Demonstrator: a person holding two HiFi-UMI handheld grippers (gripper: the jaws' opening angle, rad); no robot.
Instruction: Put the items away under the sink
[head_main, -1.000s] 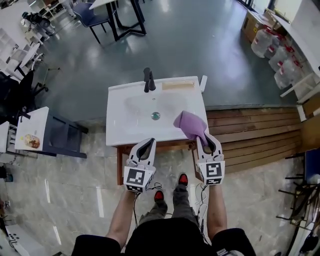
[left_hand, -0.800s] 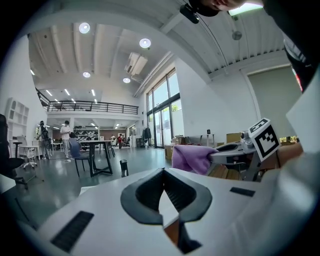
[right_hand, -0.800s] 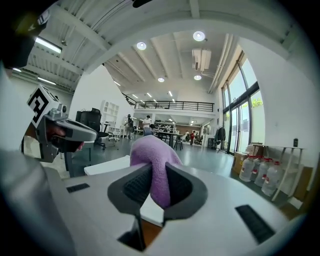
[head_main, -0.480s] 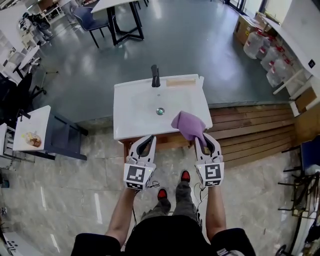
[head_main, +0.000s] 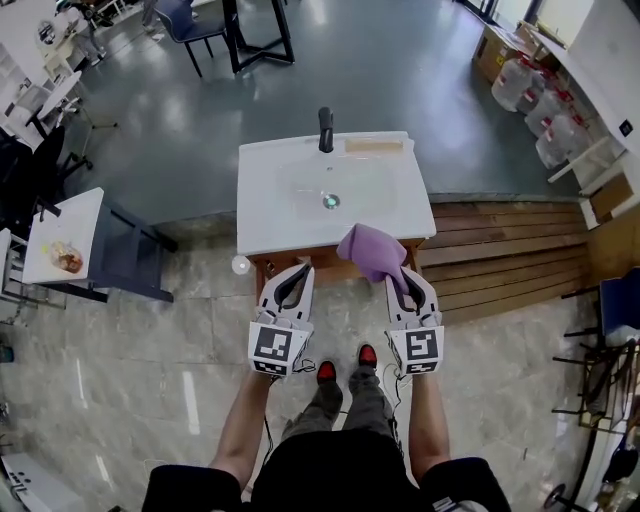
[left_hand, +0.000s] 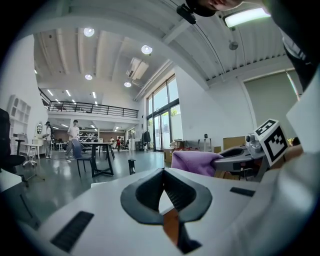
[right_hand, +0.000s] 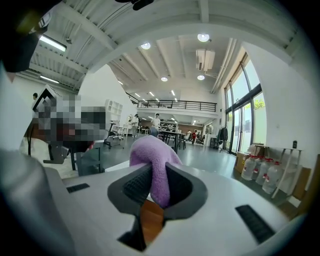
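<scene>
A purple cloth (head_main: 372, 252) hangs bunched from my right gripper (head_main: 403, 275), which is shut on it just in front of the white sink top's (head_main: 270, 215) front right corner. In the right gripper view the cloth (right_hand: 150, 147) is pinched between the dark jaws of the right gripper (right_hand: 159, 175) and bulges up above them. My left gripper (head_main: 298, 270) is shut and holds nothing, level with the right one before the wooden cabinet front. In the left gripper view the left gripper's (left_hand: 162, 172) tips meet, and the cloth (left_hand: 192, 161) shows to the right.
A black faucet (head_main: 325, 128) stands at the back of the sink. Right of it runs a wooden deck (head_main: 500, 250). A white side table (head_main: 65, 245) is at the left, water jugs (head_main: 545, 110) at the back right. A small white ball (head_main: 240, 264) lies by the cabinet's left corner.
Both grippers have drawn back from the sink toward the person, the cloth still in the right one. The cloth now sits off the counter's front edge.
</scene>
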